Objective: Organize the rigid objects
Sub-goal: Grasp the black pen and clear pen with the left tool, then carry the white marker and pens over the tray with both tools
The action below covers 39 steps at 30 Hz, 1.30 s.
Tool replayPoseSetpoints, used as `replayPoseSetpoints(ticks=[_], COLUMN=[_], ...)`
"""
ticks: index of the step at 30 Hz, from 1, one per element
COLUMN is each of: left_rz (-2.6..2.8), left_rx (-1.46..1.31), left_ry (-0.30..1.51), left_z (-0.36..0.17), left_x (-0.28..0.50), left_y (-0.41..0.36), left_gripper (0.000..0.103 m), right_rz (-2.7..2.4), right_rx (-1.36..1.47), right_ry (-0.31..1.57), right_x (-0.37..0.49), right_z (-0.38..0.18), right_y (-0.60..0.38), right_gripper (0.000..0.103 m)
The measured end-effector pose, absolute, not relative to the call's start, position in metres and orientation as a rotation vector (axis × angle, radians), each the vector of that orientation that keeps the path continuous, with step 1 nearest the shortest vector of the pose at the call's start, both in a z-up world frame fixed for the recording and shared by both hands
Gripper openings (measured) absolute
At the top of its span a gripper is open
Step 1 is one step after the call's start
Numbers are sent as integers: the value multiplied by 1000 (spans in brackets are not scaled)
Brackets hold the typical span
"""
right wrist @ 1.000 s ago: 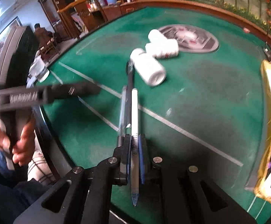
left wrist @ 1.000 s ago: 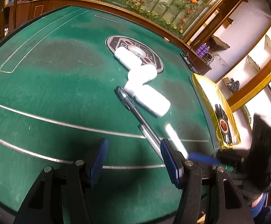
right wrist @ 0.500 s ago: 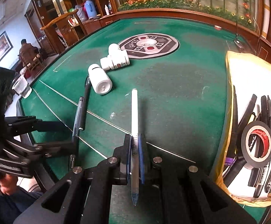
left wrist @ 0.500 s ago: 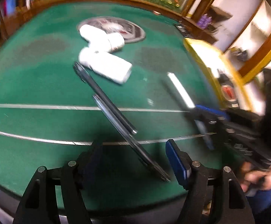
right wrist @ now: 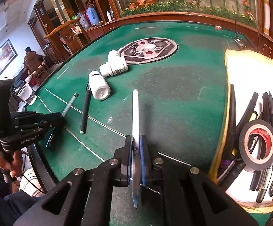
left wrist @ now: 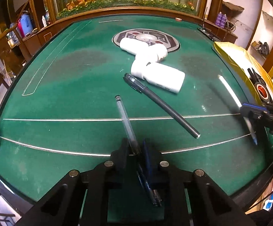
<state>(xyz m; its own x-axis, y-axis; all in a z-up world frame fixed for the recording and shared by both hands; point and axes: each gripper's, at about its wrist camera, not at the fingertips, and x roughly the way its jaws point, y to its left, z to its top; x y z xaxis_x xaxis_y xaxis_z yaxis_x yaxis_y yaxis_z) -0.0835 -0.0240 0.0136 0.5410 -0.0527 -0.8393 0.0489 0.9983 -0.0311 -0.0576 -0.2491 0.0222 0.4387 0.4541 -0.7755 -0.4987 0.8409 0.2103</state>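
Observation:
My left gripper [left wrist: 135,146] is closing on a clear pen [left wrist: 125,116], and its pads meet the pen's near end low over the green table. A black pen [left wrist: 161,103] lies just to the right, beside three white bottles on their sides [left wrist: 162,77]. In the right wrist view my right gripper [right wrist: 136,141] is shut on a white pen [right wrist: 135,113], held above the felt and pointing away. The left gripper [right wrist: 59,119] with the clear pen [right wrist: 69,103] shows at far left there, with the black pen [right wrist: 85,111] beside it.
A yellow-rimmed tray [right wrist: 228,71] at the right holds several dark pens and a roll of black tape [right wrist: 256,145]. A grey disc [right wrist: 149,50] marks the table centre. A glass cup [right wrist: 26,94] stands at the left edge. A person's hand grips the left tool.
My left gripper swung over the clear pen and its jaws closed from wide apart onto it. My right gripper carried the white pen rightwards toward the tray, then held still.

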Motion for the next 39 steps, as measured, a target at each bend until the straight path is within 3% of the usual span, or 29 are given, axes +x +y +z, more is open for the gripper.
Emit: replayPoseSetpoints(ticks=[4, 9, 20, 39], left_rz=[-59, -81, -47, -142], left_rx=[-14, -62, 111, -146], left_ry=[961, 955, 970, 872], left_z=[13, 13, 13, 49], left_x=[-85, -81, -79, -78], left_y=[-20, -14, -33, -4], left_gripper=[9, 8, 8, 8], right_rz=[594, 598, 623, 632], right_rx=[-56, -54, -43, 31], right_ry=[936, 938, 937, 915], right_x=[-58, -58, -56, -57], right_z=[25, 26, 27, 38], right_y=[-242, -234, -225, -229], right_gripper=[7, 7, 7, 7])
